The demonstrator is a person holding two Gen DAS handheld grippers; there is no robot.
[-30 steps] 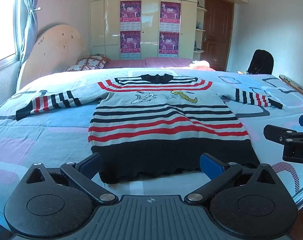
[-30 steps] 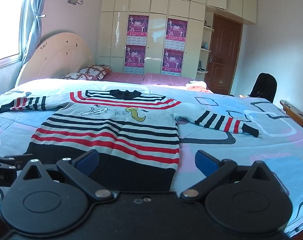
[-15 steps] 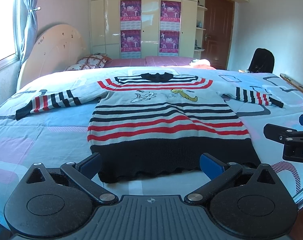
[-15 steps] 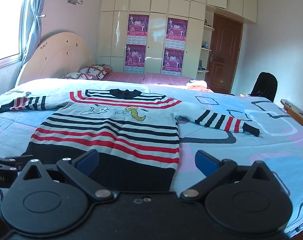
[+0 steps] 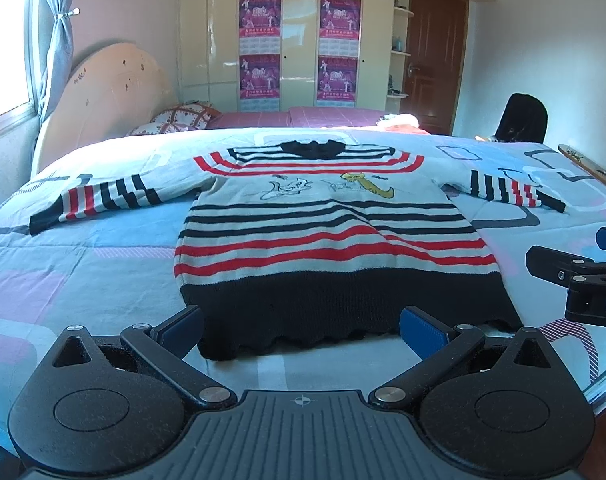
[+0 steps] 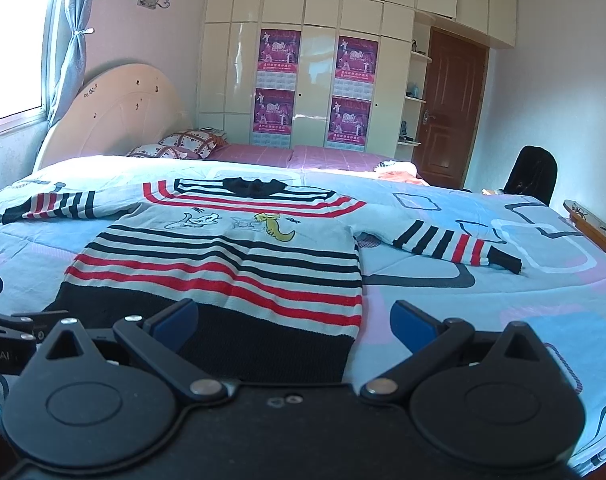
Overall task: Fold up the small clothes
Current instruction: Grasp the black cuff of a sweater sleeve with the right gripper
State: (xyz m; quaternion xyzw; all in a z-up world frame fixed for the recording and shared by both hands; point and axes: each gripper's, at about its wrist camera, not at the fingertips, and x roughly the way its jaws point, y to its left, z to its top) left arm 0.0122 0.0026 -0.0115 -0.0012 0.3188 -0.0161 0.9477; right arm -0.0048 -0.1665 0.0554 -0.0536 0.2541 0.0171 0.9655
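Note:
A small striped sweater (image 5: 327, 240) (image 6: 223, 264) lies flat on the bed, front up, collar away from me, both sleeves spread out to the sides. It has red and black stripes, a black hem and cartoon figures on the chest. My left gripper (image 5: 301, 330) hovers open just in front of the black hem, nothing between its blue pads. My right gripper (image 6: 293, 320) is open over the hem's right corner, also empty. The right gripper's side shows at the right edge of the left wrist view (image 5: 583, 280).
The bed (image 5: 83, 280) carries a light blue and pink patterned cover. A headboard (image 5: 111, 92) and pillows (image 5: 183, 116) are at the far left, a wardrobe with posters behind, a door and a dark chair (image 5: 523, 118) at the right. A wooden bed edge (image 6: 595, 224) runs along the right.
Almost nothing differs; both views drift very slightly, and the sweater and both open grippers stay where they were.

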